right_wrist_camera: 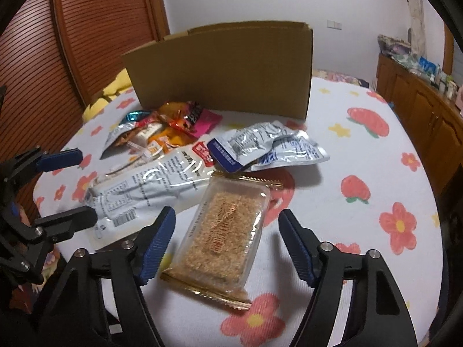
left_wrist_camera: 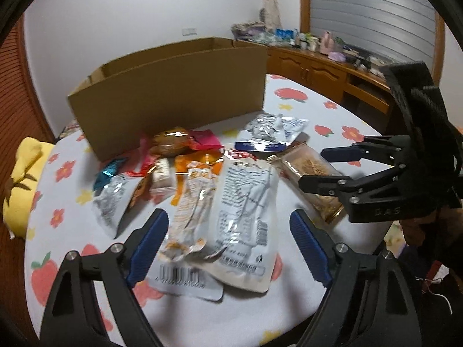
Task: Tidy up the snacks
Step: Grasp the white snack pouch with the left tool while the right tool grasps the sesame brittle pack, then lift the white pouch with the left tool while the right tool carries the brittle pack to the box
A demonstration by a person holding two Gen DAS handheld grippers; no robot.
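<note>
The cardboard box (left_wrist_camera: 170,92) stands toward the far edge of the bed (right_wrist_camera: 361,231), its tall near wall hiding whatever lies inside; only a strip of the inner far wall shows from the left wrist view. The snacks lie in a loose heap in front of it, overlapping so much that several are half covered: a teal packet (left_wrist_camera: 107,173) and a red wrapper (left_wrist_camera: 207,140) show only corners, and the print on every pack is too blurred to read. The yellow cushion (left_wrist_camera: 23,185) at the bed's left edge is cut off by the lens rim.

The left gripper (left_wrist_camera: 228,248) hangs open over the near end of the long white pouch (left_wrist_camera: 246,211) and the orange-and-clear pouch (left_wrist_camera: 191,202) beside it; both lie between its blue pads, which do not press them. The right gripper (right_wrist_camera: 227,245) is likewise released, its pads standing either side of the clear-wrapped cracker pack (right_wrist_camera: 225,237) without touching it. The cracker pack's far end is tucked just under the crumpled silver pouch (right_wrist_camera: 269,147).

The right half of the bed, toward the wooden cabinets (right_wrist_camera: 419,110), is bare flowered sheet, as is the near edge below the grippers.
</note>
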